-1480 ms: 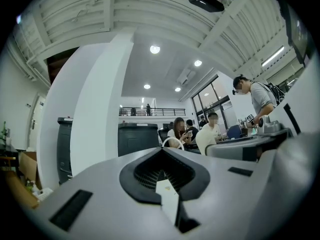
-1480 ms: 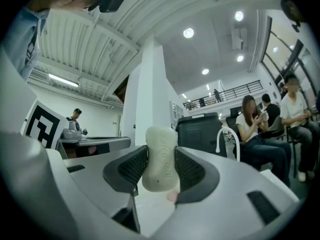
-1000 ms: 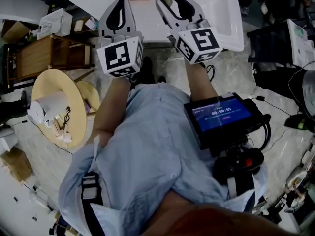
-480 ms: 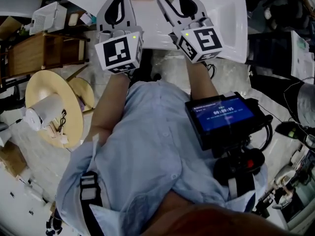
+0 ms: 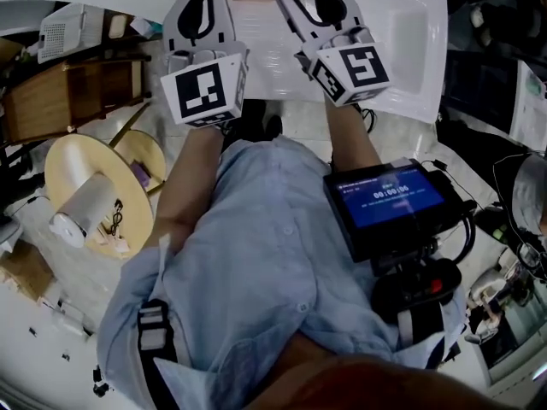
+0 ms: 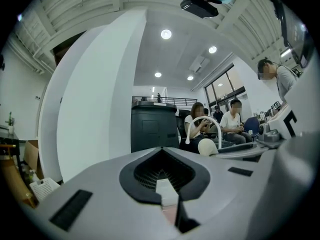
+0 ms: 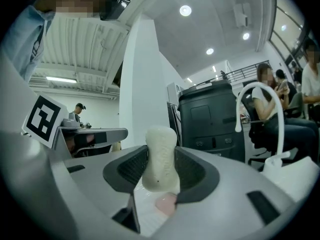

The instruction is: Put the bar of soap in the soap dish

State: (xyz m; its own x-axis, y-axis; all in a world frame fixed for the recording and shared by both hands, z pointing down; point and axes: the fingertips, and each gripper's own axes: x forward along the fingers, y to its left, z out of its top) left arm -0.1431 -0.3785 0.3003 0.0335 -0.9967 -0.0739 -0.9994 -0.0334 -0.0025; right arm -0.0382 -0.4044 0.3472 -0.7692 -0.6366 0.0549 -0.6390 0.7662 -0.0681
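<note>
- Right gripper (image 7: 160, 176): fingers clamped on the bar of soap (image 7: 160, 154). The soap stands on end, its long axis rising up out of the fingers.
- Left gripper (image 6: 164, 184): fingers closed together, nothing between them.
- Pink patch (image 7: 165, 204): probably the soap dish. It shows directly below the right fingers, on the white counter (image 5: 402, 49).
- Judgement: the right hand is nearer; the soap needs lowering and laying flat.
</note>
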